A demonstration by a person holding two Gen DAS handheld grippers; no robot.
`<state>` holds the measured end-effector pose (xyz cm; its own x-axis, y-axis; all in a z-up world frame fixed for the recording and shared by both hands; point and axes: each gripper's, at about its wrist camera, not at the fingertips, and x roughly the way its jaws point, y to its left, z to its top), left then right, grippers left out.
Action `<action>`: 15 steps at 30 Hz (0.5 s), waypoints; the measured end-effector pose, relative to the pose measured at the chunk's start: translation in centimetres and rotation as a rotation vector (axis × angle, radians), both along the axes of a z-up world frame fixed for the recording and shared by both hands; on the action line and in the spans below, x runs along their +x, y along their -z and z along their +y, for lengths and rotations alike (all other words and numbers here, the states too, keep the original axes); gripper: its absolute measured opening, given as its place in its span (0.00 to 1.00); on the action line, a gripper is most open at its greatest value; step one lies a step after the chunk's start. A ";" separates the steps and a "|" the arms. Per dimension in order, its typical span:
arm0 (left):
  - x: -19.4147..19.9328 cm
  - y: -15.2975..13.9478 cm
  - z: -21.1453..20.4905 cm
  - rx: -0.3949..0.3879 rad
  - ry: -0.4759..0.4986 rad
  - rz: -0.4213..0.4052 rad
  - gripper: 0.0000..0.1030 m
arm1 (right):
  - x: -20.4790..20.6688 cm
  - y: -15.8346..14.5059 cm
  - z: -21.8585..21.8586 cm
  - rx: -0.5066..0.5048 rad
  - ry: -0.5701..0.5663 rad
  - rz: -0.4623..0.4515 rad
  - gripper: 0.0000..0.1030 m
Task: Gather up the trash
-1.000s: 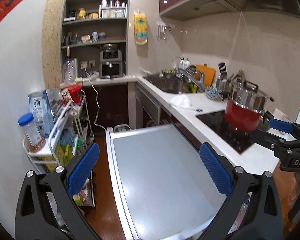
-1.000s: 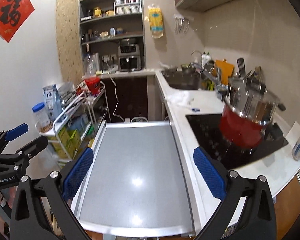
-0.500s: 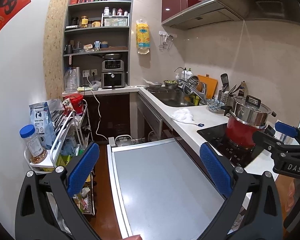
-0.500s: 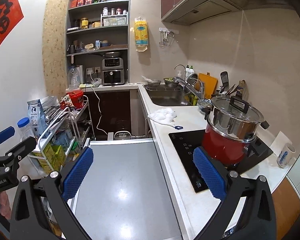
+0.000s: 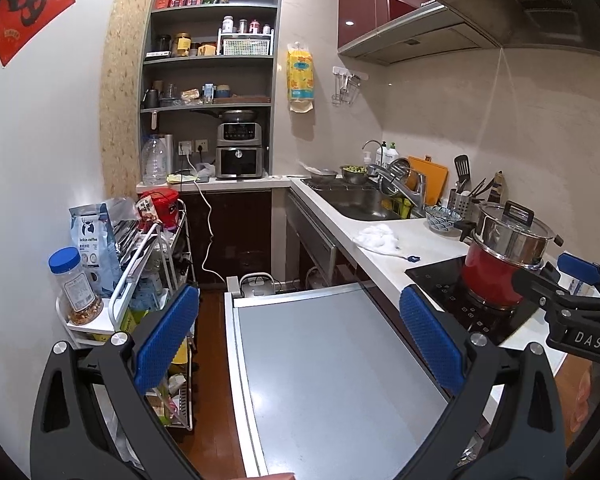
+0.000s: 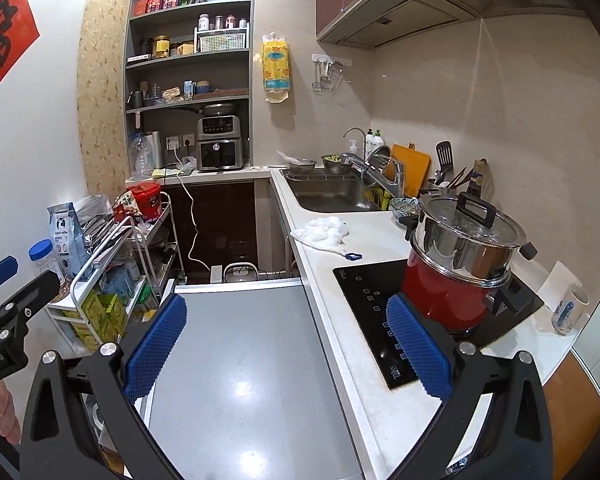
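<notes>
A crumpled white tissue wad (image 5: 378,237) lies on the white counter between the sink and the cooktop; it also shows in the right wrist view (image 6: 325,232). A small blue scrap (image 6: 353,256) lies beside it, also in the left wrist view (image 5: 413,257). My left gripper (image 5: 298,334) is open and empty above a grey metal table top (image 5: 332,380), well short of the tissue. My right gripper (image 6: 286,346) is open and empty above the same table (image 6: 240,368) and the counter edge. The right gripper also shows at the right of the left wrist view (image 5: 568,288).
A red pot with a steel steamer (image 6: 460,256) stands on the black cooktop (image 6: 364,292). A white mug (image 6: 570,309) is at the right. The sink (image 6: 332,196), a cluttered wire cart (image 5: 140,264) and shelves (image 5: 216,60) line the narrow wooden floor.
Both grippers have pulled back and tilted up, so more of the kitchen and the counter with the tissue shows. Both stay open and empty.
</notes>
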<state>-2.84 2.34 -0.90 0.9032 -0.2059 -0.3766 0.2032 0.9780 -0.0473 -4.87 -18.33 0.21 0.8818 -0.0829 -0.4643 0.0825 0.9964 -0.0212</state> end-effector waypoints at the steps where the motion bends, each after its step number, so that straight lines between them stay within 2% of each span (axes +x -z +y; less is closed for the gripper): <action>1: 0.0 0.0 0.0 0.003 0.000 0.001 0.98 | 0.0 0.0 0.0 0.000 0.000 0.001 0.96; 15: 0.0 0.2 0.1 0.005 -0.010 0.024 0.98 | 0.1 0.7 0.6 -0.030 0.029 0.034 0.96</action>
